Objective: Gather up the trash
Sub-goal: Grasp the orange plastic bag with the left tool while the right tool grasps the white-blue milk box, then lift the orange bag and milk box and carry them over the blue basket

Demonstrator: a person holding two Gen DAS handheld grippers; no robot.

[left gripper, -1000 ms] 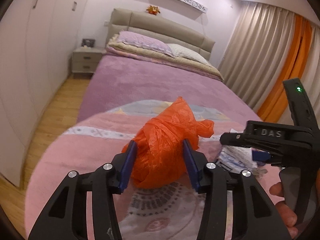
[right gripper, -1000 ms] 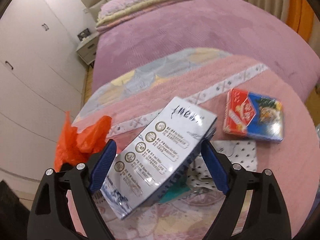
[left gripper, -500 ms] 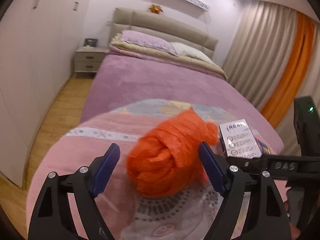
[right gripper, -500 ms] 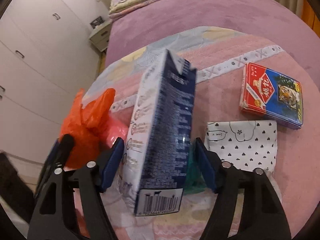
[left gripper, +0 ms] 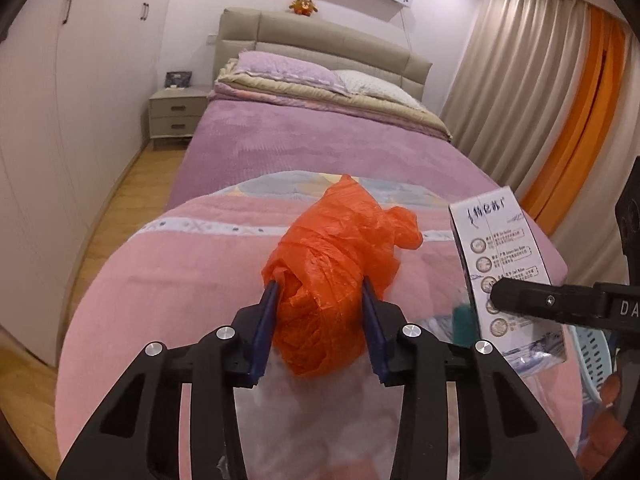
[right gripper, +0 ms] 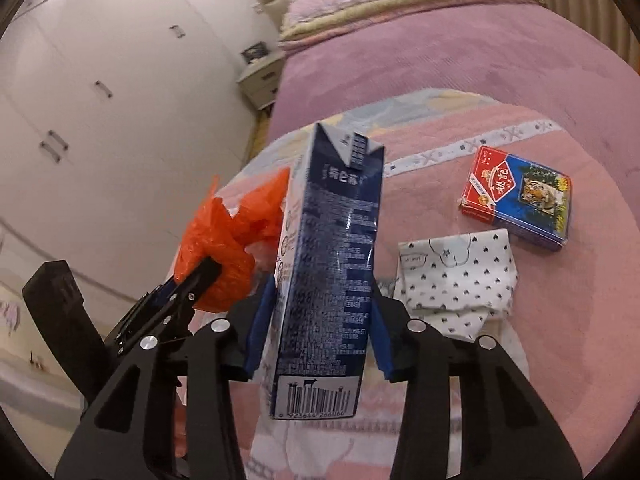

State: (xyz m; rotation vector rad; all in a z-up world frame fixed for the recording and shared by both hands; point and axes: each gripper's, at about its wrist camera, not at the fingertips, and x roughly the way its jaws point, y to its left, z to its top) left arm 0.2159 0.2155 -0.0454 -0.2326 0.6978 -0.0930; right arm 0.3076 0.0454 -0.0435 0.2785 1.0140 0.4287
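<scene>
A crumpled orange plastic bag (left gripper: 332, 264) sits between the blue pads of my left gripper (left gripper: 320, 292), just above the pink blanket (left gripper: 168, 272). The jaws are closing and both pads press into the bag. A tall blue and white milk carton (right gripper: 332, 264) stands upright in my right gripper (right gripper: 322, 292), whose jaws are closing with the pads against the carton's two sides. In the left wrist view the carton (left gripper: 504, 264) appears at the right, behind one black finger of the right gripper. The right wrist view shows the bag (right gripper: 224, 248) left of the carton.
On the blanket to the right lie a red and blue card box (right gripper: 516, 200) and a white heart-printed packet (right gripper: 456, 276). A pale blue basket (left gripper: 592, 360) shows at the lower right. A nightstand (left gripper: 176, 116) and white wardrobes line the left side.
The left jaws spread wide around the orange bag, then closed on it. The carton went from lying tilted to standing upright, and the right jaws narrowed onto its sides.
</scene>
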